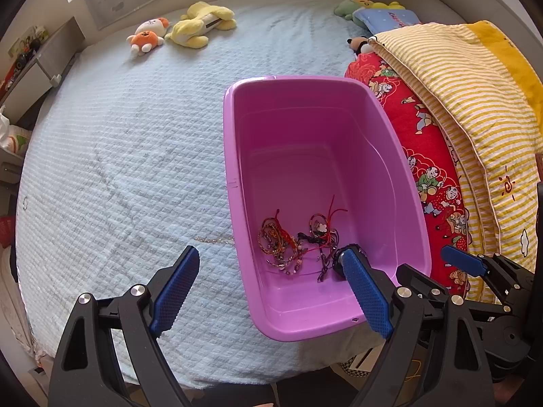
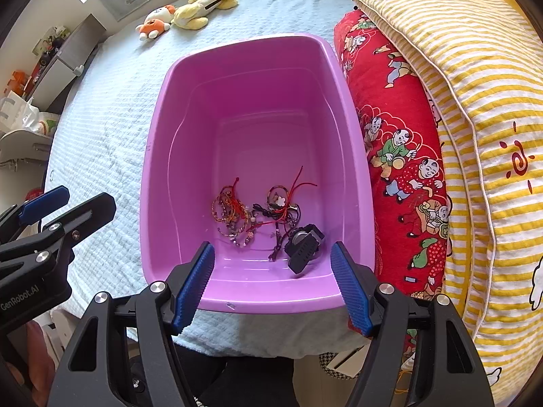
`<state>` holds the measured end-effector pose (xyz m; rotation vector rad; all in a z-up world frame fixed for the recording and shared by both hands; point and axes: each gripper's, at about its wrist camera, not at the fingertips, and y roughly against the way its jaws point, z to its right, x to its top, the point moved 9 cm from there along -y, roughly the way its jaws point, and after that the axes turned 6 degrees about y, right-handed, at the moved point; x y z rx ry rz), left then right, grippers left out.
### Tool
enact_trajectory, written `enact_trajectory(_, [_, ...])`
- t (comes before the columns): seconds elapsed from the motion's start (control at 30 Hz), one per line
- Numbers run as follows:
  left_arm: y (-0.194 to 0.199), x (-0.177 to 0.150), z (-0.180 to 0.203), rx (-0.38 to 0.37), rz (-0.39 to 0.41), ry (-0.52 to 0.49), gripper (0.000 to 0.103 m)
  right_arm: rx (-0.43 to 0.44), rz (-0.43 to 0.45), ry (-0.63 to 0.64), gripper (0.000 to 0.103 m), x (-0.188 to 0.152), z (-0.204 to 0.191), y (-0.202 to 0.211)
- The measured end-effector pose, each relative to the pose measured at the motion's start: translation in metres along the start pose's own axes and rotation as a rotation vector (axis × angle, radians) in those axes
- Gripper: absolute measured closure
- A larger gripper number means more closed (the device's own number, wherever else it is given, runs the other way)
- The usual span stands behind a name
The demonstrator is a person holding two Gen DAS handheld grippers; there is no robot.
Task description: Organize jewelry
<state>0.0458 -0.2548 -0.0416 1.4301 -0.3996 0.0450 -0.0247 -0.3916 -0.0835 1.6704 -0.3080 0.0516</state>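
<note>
A: Purple tub sits on the bed, pushed against a red printed quilt.

B: And the jewelry?

A: Tangle of bracelets and red cords on the tub floor, near end. Black watch just beside them, on the right.

B: Hand-held grippers?

A: Left hand-held gripper hangs over the tub's near-left rim, jaws spread wide, nothing between. Right hand-held gripper is above the near rim, jaws apart, empty too.

B: Anything else?

A: Plush toys at the bed's far side, well apart from the tub.
</note>
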Motion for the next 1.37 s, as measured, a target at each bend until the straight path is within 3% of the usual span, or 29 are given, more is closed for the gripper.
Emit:
enact_trajectory(0.67, [-0.0006, -0.0026, 0.0006, -0.01, -0.008, -0.002, 0.018, 0.003, -0.001, 0.002, 0.035, 0.0002, -0.0016, -0.0007])
enact_trajectory(0.9, [0.0045, -0.0004, 0.0017, -0.02, 0.021, -0.001, 0.018, 0.003, -0.003, 0.003, 0.035, 0.0004, -0.0014, -0.0016])
enact_trajectory(1.37, [-0.0025, -0.0023, -0.0011, 0.008, -0.012, 0.002, 0.018, 0.004, 0.007, 0.007, 0.035, 0.0047, 0.0023, -0.0013])
